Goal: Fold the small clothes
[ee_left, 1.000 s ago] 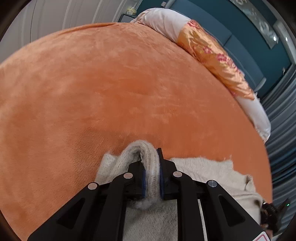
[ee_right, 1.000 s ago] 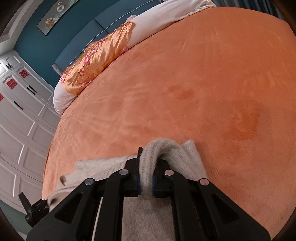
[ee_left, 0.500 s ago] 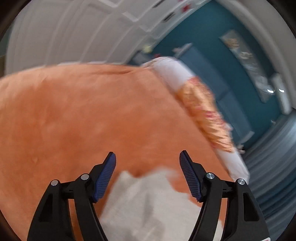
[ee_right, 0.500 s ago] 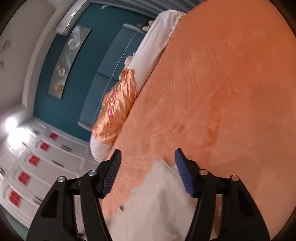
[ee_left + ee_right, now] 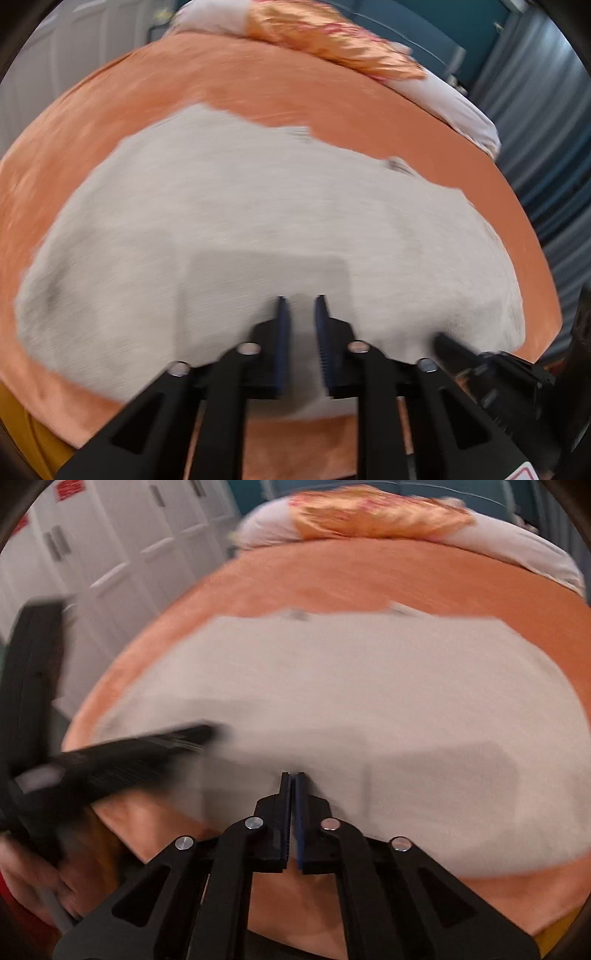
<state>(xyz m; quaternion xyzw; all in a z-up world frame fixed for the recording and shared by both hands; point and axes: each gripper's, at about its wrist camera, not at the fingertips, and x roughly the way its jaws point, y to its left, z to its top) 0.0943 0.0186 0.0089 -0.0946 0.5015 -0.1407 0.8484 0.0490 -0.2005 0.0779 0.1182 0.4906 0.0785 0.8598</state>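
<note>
Orange bedspread [image 5: 258, 88], cream garment [image 5: 258, 206] spread flat, left claw [image 5: 301, 301] slightly parted, right claw [image 5: 293, 775] closed empty.

Left gripper [image 5: 301, 306], apparently slightly parted, above blurred cream garment [image 5: 258, 229].

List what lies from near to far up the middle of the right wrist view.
Right tongs, shut → cream knit garment spread flat → bare orange bedspread → orange floral pillow at the far edge.
</note>
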